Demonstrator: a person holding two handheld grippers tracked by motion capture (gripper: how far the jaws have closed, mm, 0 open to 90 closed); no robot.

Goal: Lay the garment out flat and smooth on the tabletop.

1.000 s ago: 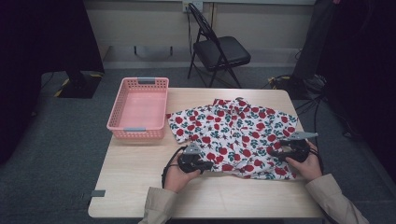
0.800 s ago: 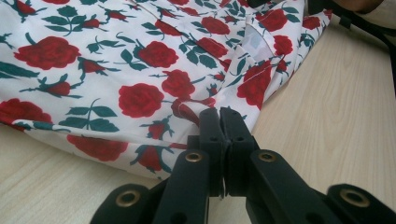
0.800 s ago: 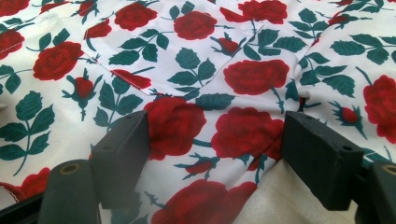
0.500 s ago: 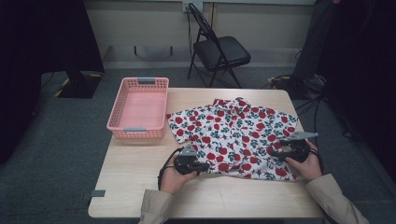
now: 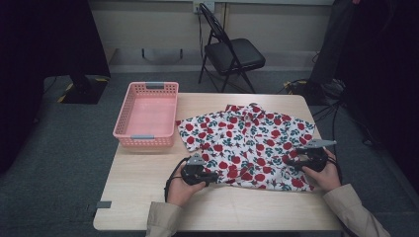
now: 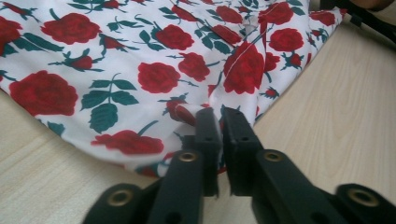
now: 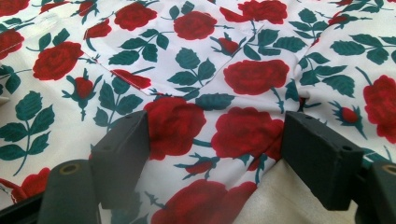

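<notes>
Now the shirt (image 5: 247, 143) lies spread on the table (image 5: 143, 182) beside the pink basket (image 5: 146, 114). Since a second ago the left gripper (image 6: 219, 123) has edged along the near hem and pinches it, jaws nearly together. The right gripper (image 7: 215, 135) hovers spread over the fabric, so lifting or folding probably waits on it.

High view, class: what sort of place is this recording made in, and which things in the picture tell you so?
Probably an indoor workroom or lab set up for recording, not a home: a plain wooden table on grey carpet, a black folding chair against the bare wall, and cables trailing across the floor.
</notes>
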